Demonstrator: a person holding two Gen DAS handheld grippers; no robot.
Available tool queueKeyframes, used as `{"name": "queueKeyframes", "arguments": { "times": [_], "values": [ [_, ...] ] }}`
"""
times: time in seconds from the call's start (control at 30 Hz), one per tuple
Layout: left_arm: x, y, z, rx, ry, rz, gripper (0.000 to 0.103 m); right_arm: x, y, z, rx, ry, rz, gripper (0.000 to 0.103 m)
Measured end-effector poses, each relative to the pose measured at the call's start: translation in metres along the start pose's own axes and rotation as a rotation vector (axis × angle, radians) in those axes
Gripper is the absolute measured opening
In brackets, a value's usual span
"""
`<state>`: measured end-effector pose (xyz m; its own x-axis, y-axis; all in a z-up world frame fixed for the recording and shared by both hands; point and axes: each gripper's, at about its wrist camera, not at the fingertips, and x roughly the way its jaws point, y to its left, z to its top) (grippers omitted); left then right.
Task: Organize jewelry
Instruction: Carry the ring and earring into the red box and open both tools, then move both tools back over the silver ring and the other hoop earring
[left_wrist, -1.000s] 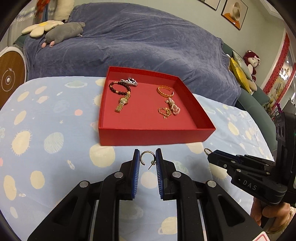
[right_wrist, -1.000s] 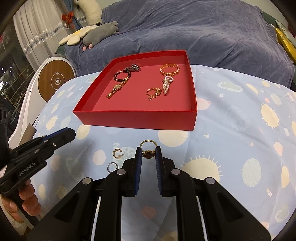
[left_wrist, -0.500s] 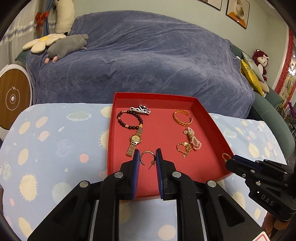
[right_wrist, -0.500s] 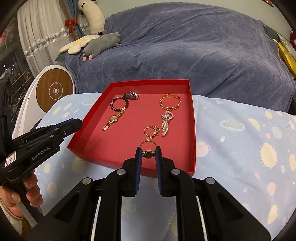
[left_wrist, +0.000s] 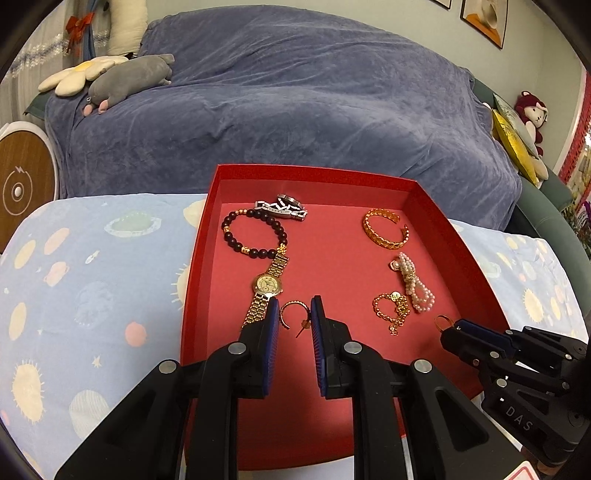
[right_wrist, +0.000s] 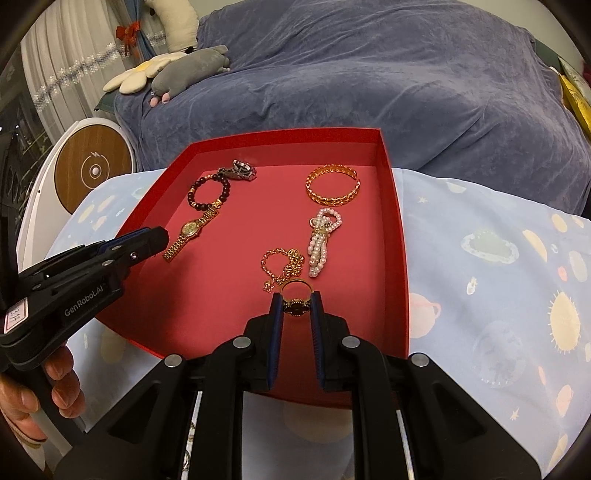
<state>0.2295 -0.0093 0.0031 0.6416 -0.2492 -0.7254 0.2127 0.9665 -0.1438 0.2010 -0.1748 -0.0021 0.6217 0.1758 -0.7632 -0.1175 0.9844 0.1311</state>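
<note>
left gripper (left_wrist: 293, 318) is clamped on an earring (left_wrist: 291, 314), right gripper (right_wrist: 296, 303) on a ring (right_wrist: 296, 301), above the tray (left_wrist: 436, 206); released high, either may bounce out.

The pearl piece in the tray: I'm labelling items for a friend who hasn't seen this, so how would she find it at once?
Start at the red tray on the planet-print cloth and go to its right half. Below the open gold cuff bracelet and just above-right of the thin gold chain lies the pearl bow piece. It alone is made of pale pink-white beads, looped at the top with strands trailing down.
</note>
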Motion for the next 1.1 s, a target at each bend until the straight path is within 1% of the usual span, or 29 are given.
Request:
{"name": "queueKeyframes", "arguments": {
  "times": [0.33, 0.43, 0.47, 0.53, 0.57, 0.63, 0.7, 0.73, 0.8, 0.87, 1.0, 1.1],
  "values": [
    [0.009, 0.01, -0.003, -0.019, 0.027, 0.032, 0.015, 0.002, -0.001, 0.003, -0.002, -0.007, 0.001, 0.014],
    [0.009, 0.009, -0.003, -0.014, 0.028, 0.04, 0.017, 0.001, -0.004, 0.004, 0.01, -0.009, 0.0, 0.015],
    [0.009, 0.01, -0.003, -0.016, 0.03, 0.042, 0.019, 0.001, -0.005, 0.004, 0.014, -0.009, -0.001, 0.015],
    [0.006, 0.011, -0.003, -0.023, 0.025, 0.05, 0.029, -0.003, -0.007, 0.005, 0.019, -0.014, -0.006, 0.016],
    [0.003, 0.012, -0.002, -0.025, 0.016, 0.052, 0.03, -0.006, -0.008, 0.005, 0.023, -0.017, -0.009, 0.016],
    [-0.005, 0.012, 0.001, -0.027, 0.0, 0.066, 0.04, -0.016, -0.011, 0.005, 0.035, -0.026, -0.008, 0.022],
    [-0.018, 0.011, 0.004, -0.031, -0.019, 0.064, 0.045, -0.031, -0.012, 0.004, 0.039, -0.038, -0.012, 0.028],
    [-0.024, 0.011, 0.005, -0.033, -0.025, 0.062, 0.049, -0.041, -0.014, 0.001, 0.041, -0.042, -0.011, 0.029],
    [-0.039, 0.009, 0.006, -0.043, -0.032, 0.049, 0.053, -0.056, -0.017, -0.004, 0.055, -0.049, -0.012, 0.034],
    [-0.054, 0.007, 0.002, -0.042, -0.029, 0.04, 0.055, -0.071, -0.018, -0.013, 0.069, -0.046, -0.008, 0.034],
    [-0.083, 0.001, -0.022, -0.01, -0.027, 0.032, 0.063, -0.094, -0.018, -0.04, 0.093, -0.044, 0.002, 0.034],
    [-0.096, 0.001, -0.049, 0.006, -0.002, 0.031, 0.063, -0.102, -0.016, -0.06, 0.13, -0.015, 0.018, 0.034]
  ]
}}
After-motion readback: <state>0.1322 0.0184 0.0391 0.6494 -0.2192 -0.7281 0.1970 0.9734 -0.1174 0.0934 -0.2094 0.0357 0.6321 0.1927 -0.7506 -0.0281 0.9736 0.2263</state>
